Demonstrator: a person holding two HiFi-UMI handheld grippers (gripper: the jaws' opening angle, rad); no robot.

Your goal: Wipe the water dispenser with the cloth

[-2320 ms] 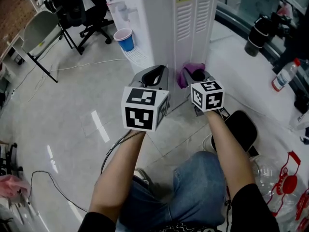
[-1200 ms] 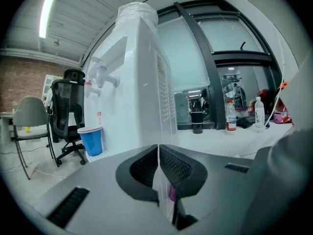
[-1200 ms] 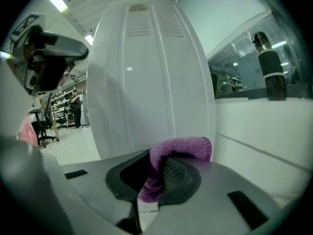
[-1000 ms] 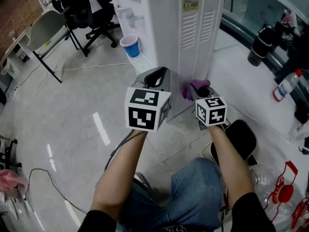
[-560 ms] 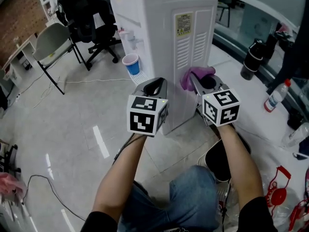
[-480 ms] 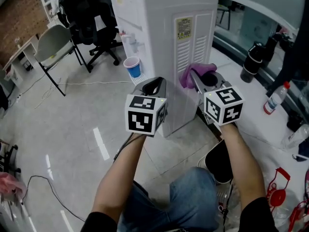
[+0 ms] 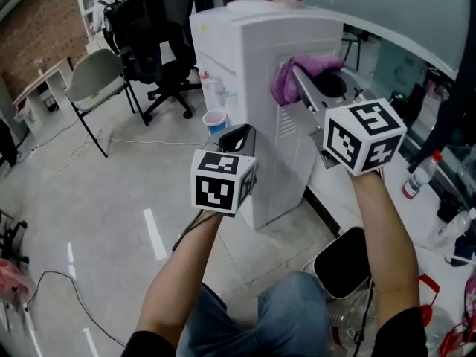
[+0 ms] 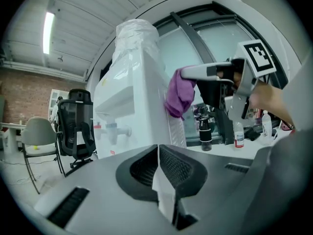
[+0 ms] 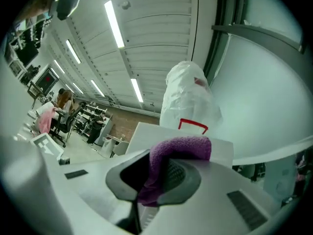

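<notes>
The cloth (image 7: 285, 86), clenched in the right gripper (image 7: 301, 76), has been lifted up the dispenser (image 7: 245, 73) to 1 o'clock, so its top part is likely wiped now. The left gripper (image 7: 239, 134) is closed, empty.

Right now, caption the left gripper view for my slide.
Past the shut left gripper, the right gripper holds a purple cloth at the white water dispenser's upper side panel.

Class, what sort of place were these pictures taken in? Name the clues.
Probably an open-plan office: a black swivel office chair and a grey plastic chair stand near a white floor-standing water dispenser, under long ceiling strip lights.
</notes>
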